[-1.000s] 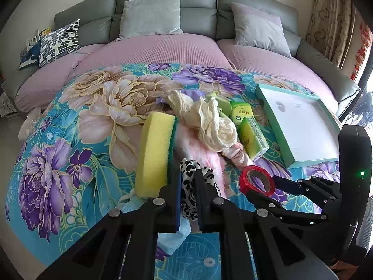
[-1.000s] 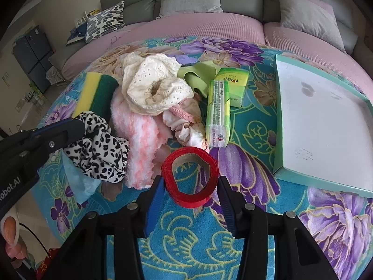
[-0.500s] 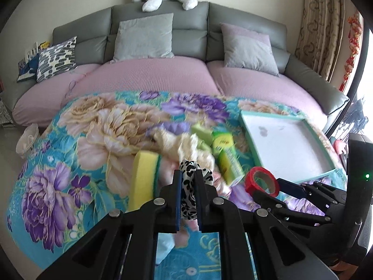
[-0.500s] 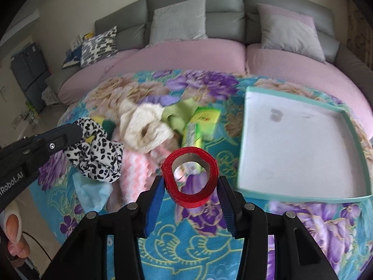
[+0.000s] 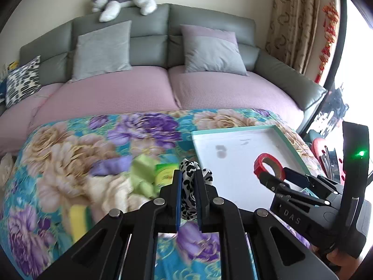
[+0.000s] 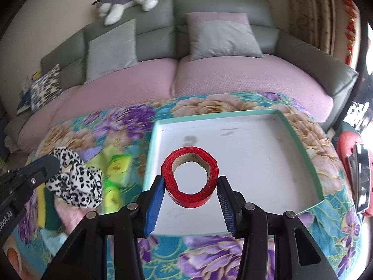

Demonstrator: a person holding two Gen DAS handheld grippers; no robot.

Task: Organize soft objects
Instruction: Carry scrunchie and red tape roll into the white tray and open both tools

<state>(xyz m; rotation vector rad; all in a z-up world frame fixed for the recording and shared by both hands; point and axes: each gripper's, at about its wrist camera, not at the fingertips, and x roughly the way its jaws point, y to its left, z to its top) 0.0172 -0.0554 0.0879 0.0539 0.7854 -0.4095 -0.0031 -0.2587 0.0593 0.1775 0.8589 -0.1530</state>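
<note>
My left gripper is shut on a black-and-white spotted scrunchie, held in the air left of the tray; the scrunchie also shows in the right wrist view. My right gripper is shut on a red tape roll and holds it above the near part of the white tray with a teal rim. The tape roll and tray also show in the left wrist view. The tray holds nothing.
A pile lies left of the tray on the floral cloth: yellow-green sponge, cream lace cloth, green packets, pink fluffy item. A grey sofa with cushions stands behind. A red object sits at the right.
Both grippers have lifted and moved right toward the tray. The scrunchie has come up off the pile. The tape roll has gone from the cloth to over the tray.
</note>
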